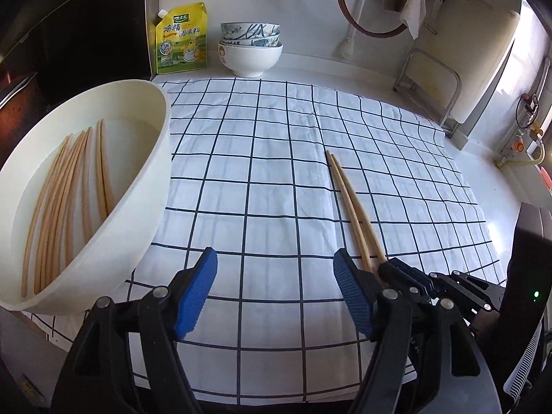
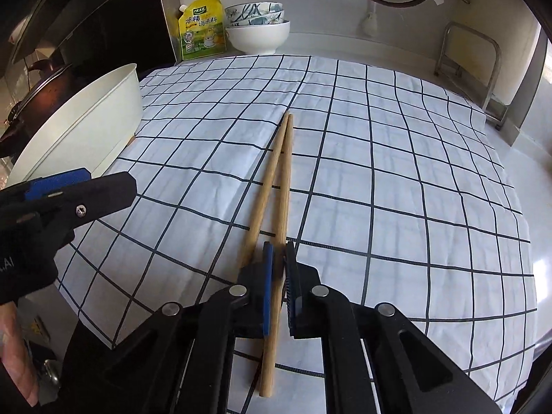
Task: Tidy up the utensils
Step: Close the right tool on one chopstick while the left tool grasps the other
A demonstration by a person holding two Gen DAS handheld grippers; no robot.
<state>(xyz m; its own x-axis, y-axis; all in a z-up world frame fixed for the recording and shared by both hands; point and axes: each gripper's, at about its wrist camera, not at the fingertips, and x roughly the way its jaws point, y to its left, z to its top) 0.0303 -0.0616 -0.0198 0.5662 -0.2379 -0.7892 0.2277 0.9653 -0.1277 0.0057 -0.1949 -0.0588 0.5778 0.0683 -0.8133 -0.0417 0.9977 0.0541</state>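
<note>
On checked cloth (image 2: pixel 379 158), two pale wooden chopsticks (image 2: pixel 281 186), tips touching

The yellow seasoning pouch (image 1: pixel 181 39) carries green and dark Chinese characters reading 鸡精调味料.

You have two pale wooden chopsticks (image 2: pixel 281 186) lying on the checked cloth (image 2: pixel 396 179), tips together at the far end and splaying apart toward you. Far left, several more chopsticks (image 1: pixel 65 200) lie side by side inside the white tub (image 1: pixel 145 179), running near to far.
</note>
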